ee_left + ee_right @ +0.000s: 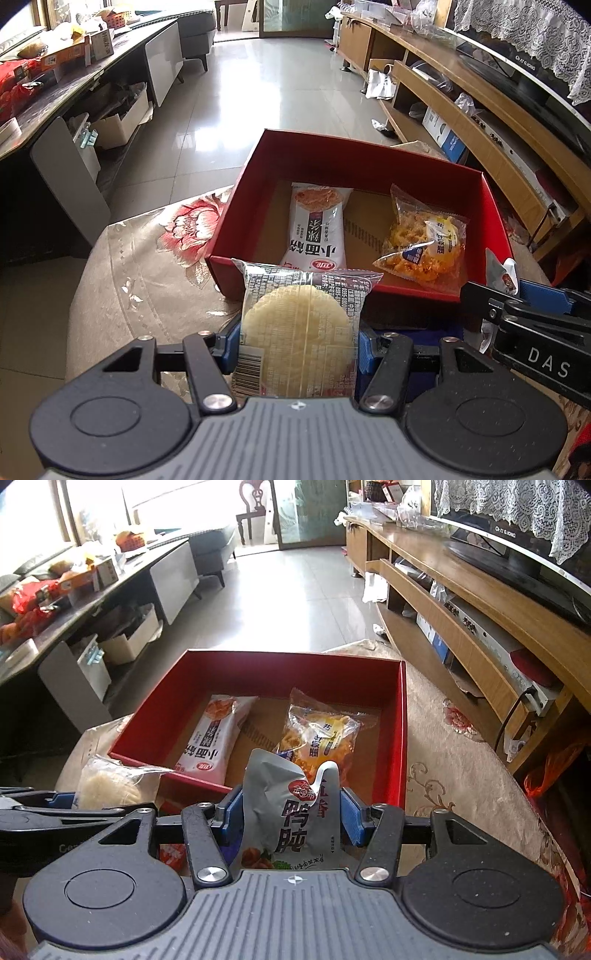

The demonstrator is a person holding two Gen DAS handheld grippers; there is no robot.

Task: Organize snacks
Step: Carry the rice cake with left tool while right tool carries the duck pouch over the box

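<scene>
The left tool (299,347) gripped a clear rice-cracker packet (299,332) between its blue pads. The right tool (291,812) clamped a grey pouch (291,808). Ahead at 12 o'clock, the red box (400,738) on the floral-covered bench (140,266) held a white bread packet (317,225) and an orange snack bag (424,243).

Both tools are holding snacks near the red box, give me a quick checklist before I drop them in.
1. Left tool grips the round cracker pack: ok.
2. Right tool grips the grey pouch: ok.
3. Red box open, with bare floor between the white packet and the yellow snack bag: ok.
4. Held snacks already over the box: not ok, both are short of its near wall.
5. Tools clear of each other: ok, side by side, apart.
</scene>
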